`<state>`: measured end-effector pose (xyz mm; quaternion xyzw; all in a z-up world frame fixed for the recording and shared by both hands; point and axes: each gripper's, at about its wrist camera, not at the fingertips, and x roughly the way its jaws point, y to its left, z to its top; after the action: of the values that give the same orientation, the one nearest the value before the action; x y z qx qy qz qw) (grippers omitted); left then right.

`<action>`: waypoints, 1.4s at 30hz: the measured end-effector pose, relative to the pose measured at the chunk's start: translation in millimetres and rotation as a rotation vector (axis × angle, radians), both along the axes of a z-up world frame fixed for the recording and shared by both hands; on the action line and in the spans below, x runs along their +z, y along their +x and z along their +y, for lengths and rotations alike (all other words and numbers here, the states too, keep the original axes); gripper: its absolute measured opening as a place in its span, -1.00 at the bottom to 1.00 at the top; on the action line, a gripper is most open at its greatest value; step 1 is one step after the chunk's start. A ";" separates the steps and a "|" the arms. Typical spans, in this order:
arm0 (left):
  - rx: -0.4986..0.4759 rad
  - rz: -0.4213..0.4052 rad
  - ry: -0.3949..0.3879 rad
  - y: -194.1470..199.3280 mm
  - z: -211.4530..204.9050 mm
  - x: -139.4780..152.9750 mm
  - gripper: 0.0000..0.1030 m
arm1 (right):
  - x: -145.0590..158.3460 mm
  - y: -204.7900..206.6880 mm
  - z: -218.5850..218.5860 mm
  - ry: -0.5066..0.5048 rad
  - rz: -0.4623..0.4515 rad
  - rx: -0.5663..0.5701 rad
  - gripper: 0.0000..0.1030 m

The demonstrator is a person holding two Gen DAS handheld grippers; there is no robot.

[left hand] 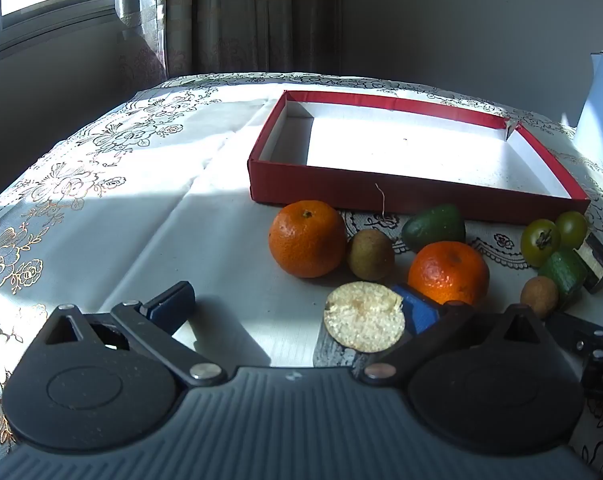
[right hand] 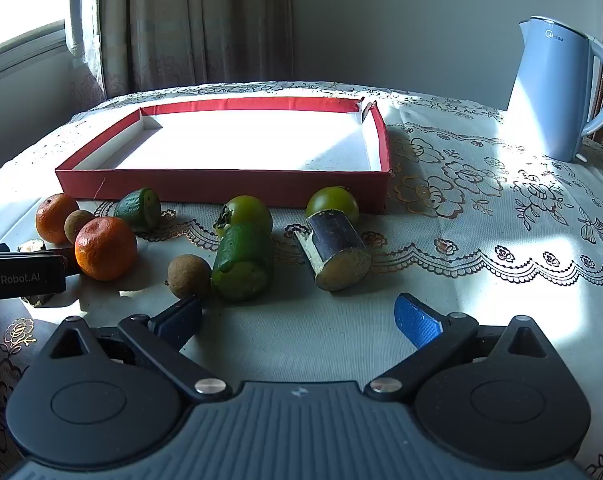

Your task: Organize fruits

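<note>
Both tongs [left hand: 293, 312] [right hand: 299, 320] gape, fruits [right hand: 243, 268] just ahead, untouched.

The red box [right hand: 229, 190] looks like matt cardboard. The cloth [right hand: 481, 208] on the bench is lacy and embroidered. The kettle [right hand: 549, 92] is smooth, glossy plastic.

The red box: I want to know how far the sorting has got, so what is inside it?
Nothing: the red box shows only its bare white floor. Its near wall hides a thin strip of floor in both views.
</note>
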<state>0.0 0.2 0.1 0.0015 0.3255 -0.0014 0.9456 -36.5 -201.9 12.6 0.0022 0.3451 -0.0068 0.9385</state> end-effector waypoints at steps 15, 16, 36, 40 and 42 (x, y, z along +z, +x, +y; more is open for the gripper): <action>0.000 0.000 0.002 0.0 -0.2 -0.1 1.00 | -0.2 -0.9 -1.5 0.005 0.000 0.001 1.00; 0.000 0.000 0.002 0.0 -0.2 0.0 1.00 | -0.2 -1.0 -1.1 0.004 0.000 0.001 1.00; 0.004 -0.002 0.010 -1.5 -1.0 0.9 1.00 | -0.7 -1.0 -1.5 0.004 -0.001 0.001 1.00; 0.005 0.000 0.007 -1.3 -1.3 0.9 1.00 | -0.8 -1.0 -1.6 0.004 -0.001 0.001 1.00; 0.005 0.000 0.006 -1.4 -1.4 0.8 1.00 | -0.8 -0.9 -1.8 0.004 -0.001 0.001 1.00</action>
<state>-1.4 -1.2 0.9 0.0035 0.3255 0.0017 0.9455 -37.5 -203.6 11.8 0.0041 0.3447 -0.0055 0.9387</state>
